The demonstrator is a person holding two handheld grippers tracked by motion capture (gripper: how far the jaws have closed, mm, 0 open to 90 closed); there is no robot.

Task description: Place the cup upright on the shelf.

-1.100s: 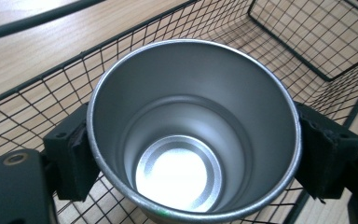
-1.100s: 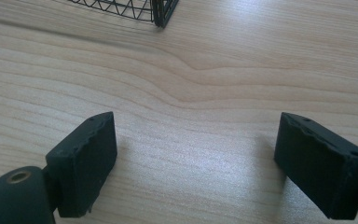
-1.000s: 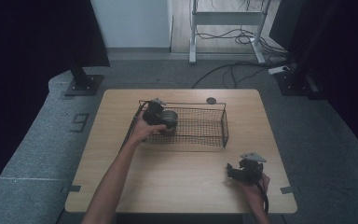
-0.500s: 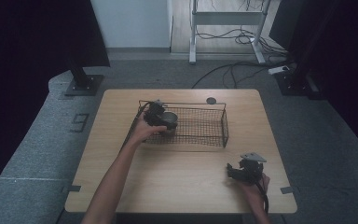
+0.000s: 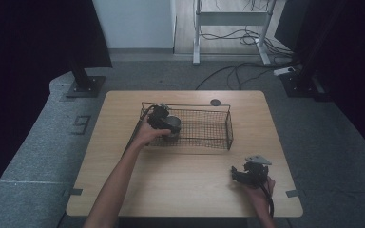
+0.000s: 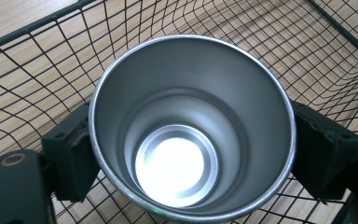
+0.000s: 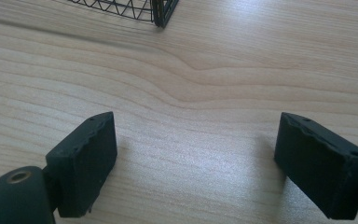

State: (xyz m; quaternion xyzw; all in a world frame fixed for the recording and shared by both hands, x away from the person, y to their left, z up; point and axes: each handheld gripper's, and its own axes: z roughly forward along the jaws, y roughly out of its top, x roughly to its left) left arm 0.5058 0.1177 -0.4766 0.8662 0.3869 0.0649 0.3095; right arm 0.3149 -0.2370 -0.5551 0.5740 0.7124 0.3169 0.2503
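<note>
1. Steel cup (image 6: pixel 191 126), shiny and empty, sits clamped between the two black jaws of the left gripper (image 5: pixel 160 117); in the left gripper view one pad presses each side of its wall just below the rim, and the open mouth faces the camera.
2. In the high view the cup (image 5: pixel 173 124) is inside the wire basket (image 5: pixel 218 137), at the basket's left end, close to the left wall and the near rim. Whether its base already rests on the mesh floor cannot be told.
3. The relation that matters: the cup's long axis runs straight out along the left gripper's line of sight, away from the hand, so the cup lies tipped rather than upright relative to the table (image 5: pixel 180 180). To stand or lay it down, my guess is the hand must settle it onto the mesh and then let the jaws part sideways.
4. Room: most of the basket to the right of the cup is bare mesh, so there is free space that way; the left wall and near rim are close, and a jaw opening outward could catch the wires there.
5. The right gripper (image 5: pixel 240 173) rests near the table's front right corner, well apart from the basket, its jaws spread wide with nothing between them but wood grain (image 7: pixel 191 140). The left hand is plainly the nearer one.
6. A small dark disc (image 5: pixel 215 102) lies beyond the basket's far rim, near the table's far edge.
</note>
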